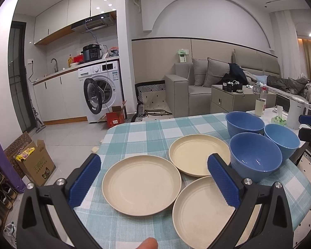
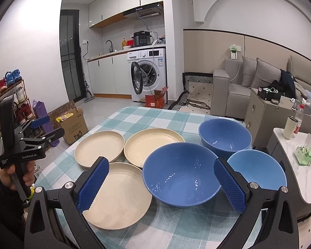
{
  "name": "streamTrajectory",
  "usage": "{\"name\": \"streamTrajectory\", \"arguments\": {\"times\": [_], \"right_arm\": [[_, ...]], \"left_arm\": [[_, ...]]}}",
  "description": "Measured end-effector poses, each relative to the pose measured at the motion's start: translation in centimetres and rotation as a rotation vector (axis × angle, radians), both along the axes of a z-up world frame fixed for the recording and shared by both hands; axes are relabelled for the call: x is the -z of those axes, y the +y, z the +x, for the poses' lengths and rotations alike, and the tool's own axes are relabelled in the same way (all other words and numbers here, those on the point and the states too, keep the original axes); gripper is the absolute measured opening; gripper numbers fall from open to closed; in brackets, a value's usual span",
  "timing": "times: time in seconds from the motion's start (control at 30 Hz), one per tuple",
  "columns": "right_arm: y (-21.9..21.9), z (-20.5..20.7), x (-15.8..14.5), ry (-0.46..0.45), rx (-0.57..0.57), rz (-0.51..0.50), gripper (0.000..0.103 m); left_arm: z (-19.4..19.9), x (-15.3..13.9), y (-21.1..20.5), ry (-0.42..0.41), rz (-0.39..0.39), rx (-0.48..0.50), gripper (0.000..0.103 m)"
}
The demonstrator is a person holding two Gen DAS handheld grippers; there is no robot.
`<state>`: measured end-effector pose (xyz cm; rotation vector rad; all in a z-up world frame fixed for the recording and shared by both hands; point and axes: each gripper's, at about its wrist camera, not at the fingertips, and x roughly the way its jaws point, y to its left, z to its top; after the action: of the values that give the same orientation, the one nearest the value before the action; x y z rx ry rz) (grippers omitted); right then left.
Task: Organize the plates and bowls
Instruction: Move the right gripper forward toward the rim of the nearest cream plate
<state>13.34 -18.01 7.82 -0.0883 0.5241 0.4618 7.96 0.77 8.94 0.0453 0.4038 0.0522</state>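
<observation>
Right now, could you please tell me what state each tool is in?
Left tool: open, holding nothing, above the cream plates.
Right tool: open, holding nothing, above the nearest blue bowl.

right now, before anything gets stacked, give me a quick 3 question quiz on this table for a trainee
1. How many cream plates and blue bowls sit on the checked cloth?
2. True or false: one bowl is already stacked inside another.
3. The right tongs are: A) open and empty B) shut on a bowl C) shut on a plate

Key: 1) three plates, three bowls 2) false 3) A
</observation>
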Motion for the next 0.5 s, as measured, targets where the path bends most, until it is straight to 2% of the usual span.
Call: {"name": "streamTrajectory", "arguments": {"times": [0.33,0.5], "right_arm": [[1.4,3.6,-0.7,0.031,-0.013,-0.022,0.103],[2.1,5.7,-1.3,0.046,-0.021,-0.046,0.103]], "left_arm": [[2.9,-0.8,0.0,-0.014,0.010,-0.001,0.103],[5.0,-1.0,-0.1,0.023,-0.004,0.008,0.103]]}}
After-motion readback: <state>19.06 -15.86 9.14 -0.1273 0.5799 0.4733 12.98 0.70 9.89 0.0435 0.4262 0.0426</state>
